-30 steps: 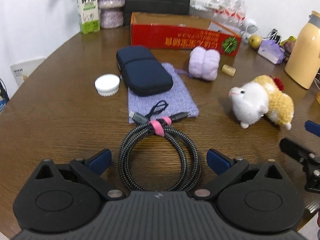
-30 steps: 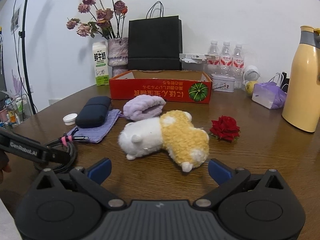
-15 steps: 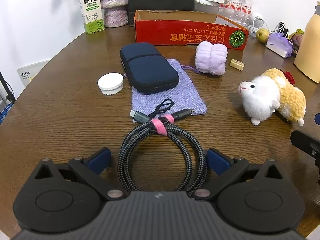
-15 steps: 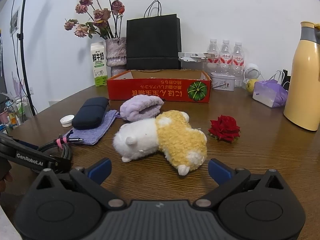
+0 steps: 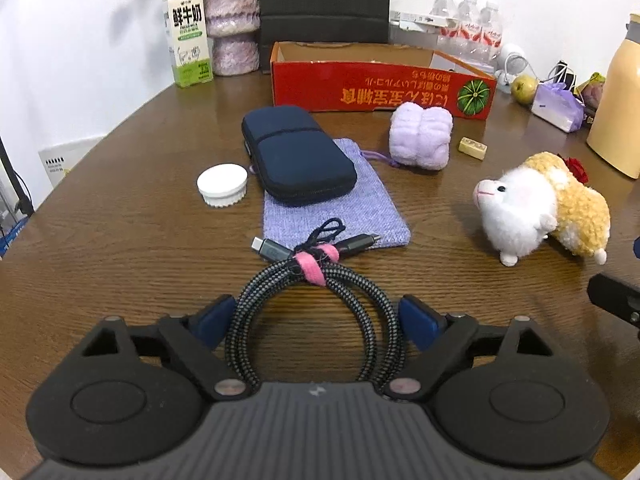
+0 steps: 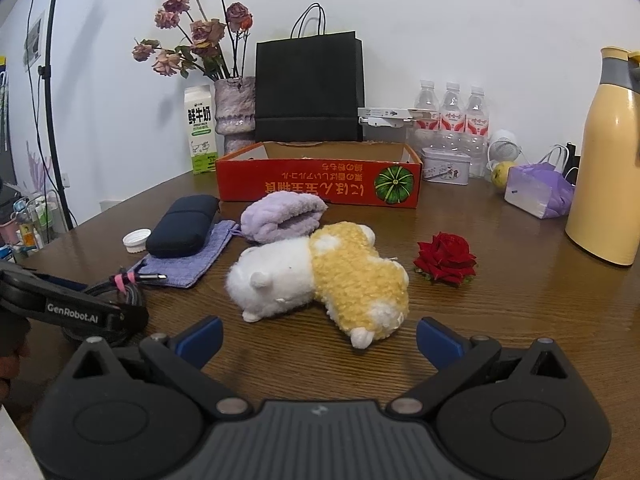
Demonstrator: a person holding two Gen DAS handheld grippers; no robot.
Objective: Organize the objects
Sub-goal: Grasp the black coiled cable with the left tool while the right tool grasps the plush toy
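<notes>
A coiled black braided cable point(image 5: 372, 300) with a pink strap lies on the wooden table point(image 5: 120, 240). My left gripper point(image 5: 316, 316) straddles the coil and its jaws are closing. The blue pads point(image 5: 214, 318) sit right at the coil's two sides, and the coil still looks round. In the right wrist view the left gripper point(image 6: 76, 312) covers most of the cable point(image 6: 128, 284). My right gripper point(image 6: 318, 336) stands open over bare table, just short of a white and yellow plush toy point(image 6: 320, 276). Further back is an open red cardboard box point(image 5: 380, 84).
A navy case point(image 5: 296, 156) rests on a lilac pouch point(image 5: 340, 212), with a white lid point(image 5: 222, 182) to its left. A lilac towel roll point(image 5: 422, 140), small tile point(image 5: 472, 147), red rose point(image 6: 446, 258), yellow flask point(image 6: 608, 160), milk carton point(image 5: 186, 36), vase and black bag point(image 6: 310, 88) stand around.
The left gripper's blue pads have come inward to the sides of the cable coil. Its view has tipped up a little. The right gripper and the plush toy have hardly shifted.
</notes>
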